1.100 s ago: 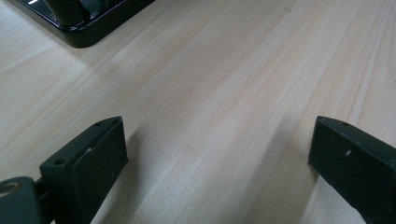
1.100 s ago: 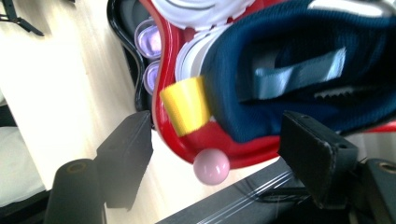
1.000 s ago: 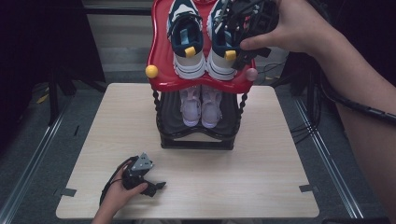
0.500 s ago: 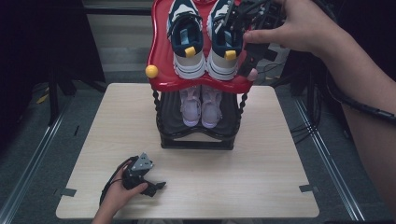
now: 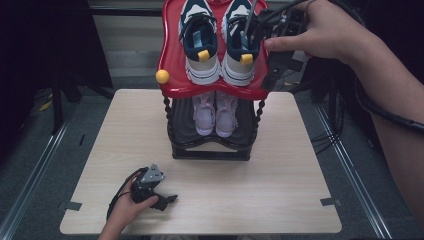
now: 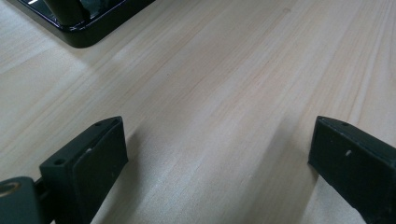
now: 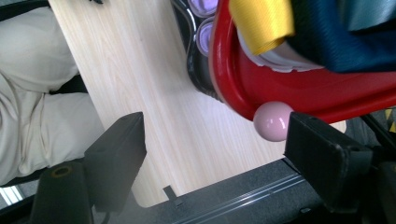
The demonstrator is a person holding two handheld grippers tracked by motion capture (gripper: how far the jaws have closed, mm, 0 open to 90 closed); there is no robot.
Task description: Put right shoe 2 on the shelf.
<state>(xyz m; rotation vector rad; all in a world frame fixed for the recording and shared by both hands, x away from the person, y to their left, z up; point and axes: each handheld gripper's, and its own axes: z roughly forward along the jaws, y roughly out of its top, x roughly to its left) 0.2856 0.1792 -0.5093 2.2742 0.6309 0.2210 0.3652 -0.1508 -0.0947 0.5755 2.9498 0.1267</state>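
Right gripper (image 7: 212, 154) up at the right corner of the red top shelf (image 5: 175, 60), jaws wide, nothing clamped; the pink ball finial (image 7: 273, 120) sits just beside one jaw. Nearest shoe is the right navy-and-white sneaker (image 5: 241, 45) with yellow heel tab (image 7: 261, 21), standing on that shelf beside its mate (image 5: 200, 42). Judged light, upper soft, sole stiff and rubbery. Best hold: padded heel collar or the tab, not the laces. Left gripper (image 6: 215, 154) rests on the worktop (image 5: 300, 165), jaws wide, nothing between them.
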